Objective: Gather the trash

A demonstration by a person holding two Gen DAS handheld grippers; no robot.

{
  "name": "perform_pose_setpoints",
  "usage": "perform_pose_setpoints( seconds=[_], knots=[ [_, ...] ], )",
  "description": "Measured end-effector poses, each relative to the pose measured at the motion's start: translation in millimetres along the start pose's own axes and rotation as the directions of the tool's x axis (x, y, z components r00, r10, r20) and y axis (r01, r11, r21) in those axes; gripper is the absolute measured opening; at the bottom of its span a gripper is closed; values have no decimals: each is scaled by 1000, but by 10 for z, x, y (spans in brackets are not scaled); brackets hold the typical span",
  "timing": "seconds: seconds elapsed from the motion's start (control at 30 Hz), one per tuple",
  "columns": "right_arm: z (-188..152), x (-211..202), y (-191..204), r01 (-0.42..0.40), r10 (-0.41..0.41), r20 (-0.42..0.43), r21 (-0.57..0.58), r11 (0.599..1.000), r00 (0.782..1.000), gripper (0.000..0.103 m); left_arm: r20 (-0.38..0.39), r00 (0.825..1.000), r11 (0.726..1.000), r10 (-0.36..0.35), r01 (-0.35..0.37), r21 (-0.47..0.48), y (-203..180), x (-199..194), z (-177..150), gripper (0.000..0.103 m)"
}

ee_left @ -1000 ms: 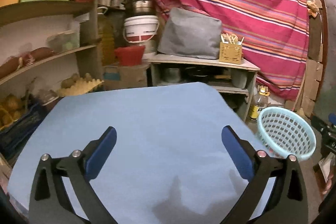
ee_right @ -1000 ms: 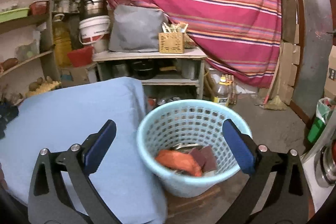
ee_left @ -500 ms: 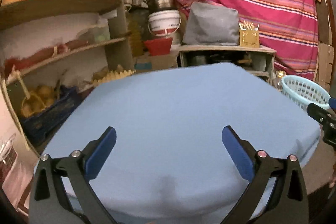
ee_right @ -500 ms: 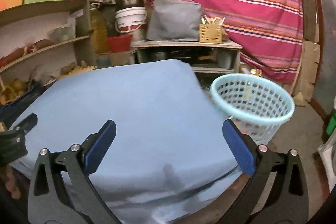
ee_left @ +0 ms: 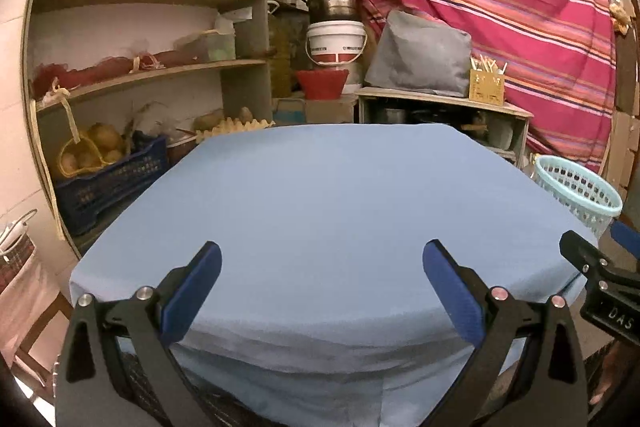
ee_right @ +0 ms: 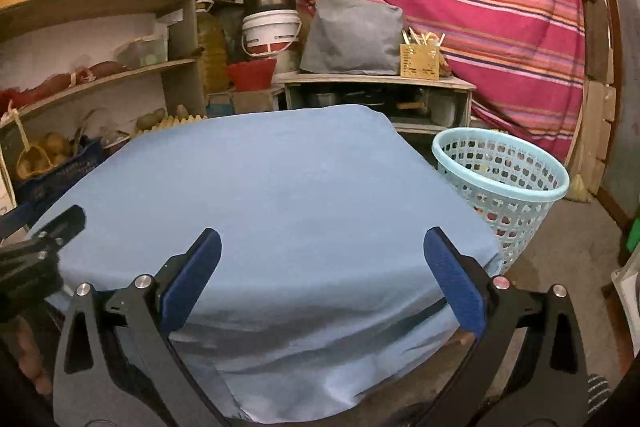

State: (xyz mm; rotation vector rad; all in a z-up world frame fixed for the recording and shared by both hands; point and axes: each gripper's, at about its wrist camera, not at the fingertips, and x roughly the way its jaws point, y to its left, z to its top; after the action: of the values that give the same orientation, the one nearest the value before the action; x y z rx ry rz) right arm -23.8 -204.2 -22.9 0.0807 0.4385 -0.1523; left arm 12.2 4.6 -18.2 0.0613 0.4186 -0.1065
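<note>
Both grippers hang wide apart and empty, so we're holding nothing: the left gripper and right gripper sit at the near edge of the blue tablecloth. No trash shows on the cloth. What we can make out looks like it's already in the pale blue basket, off the table's right side, nearer our right gripper. Cluttered shelves stand left, nothing blocks the way.

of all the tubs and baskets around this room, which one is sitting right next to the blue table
The light blue mesh basket, standing on the floor at the right edge of the blue table. The white bucket and red tub sit back by the shelves.
</note>
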Motion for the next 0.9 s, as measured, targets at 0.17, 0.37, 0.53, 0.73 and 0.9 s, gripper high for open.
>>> perform_pose_setpoints(
  seconds=[0.17,0.37,0.53,0.73,0.9],
  knots=[
    [-17,-89,9,6,-6,2,3,1000,1000,99,-2,1000,1000,0,0,3,4,-44,-49,98],
    [-27,-116,12,13,-13,20,2,1000,1000,99,12,1000,1000,19,-19,-5,32,-40,-82,98],
    [-40,-134,25,12,-13,31,7,1000,999,99,11,1000,1000,24,-24,-7,55,-12,-80,98],
    [-26,-154,45,7,-7,42,10,1000,999,99,16,1000,1000,20,-20,-19,100,-23,-74,98],
    [-18,-195,78,12,-12,59,-3,1000,998,99,28,999,1000,23,-22,-15,99,-45,-58,98]
  ],
)
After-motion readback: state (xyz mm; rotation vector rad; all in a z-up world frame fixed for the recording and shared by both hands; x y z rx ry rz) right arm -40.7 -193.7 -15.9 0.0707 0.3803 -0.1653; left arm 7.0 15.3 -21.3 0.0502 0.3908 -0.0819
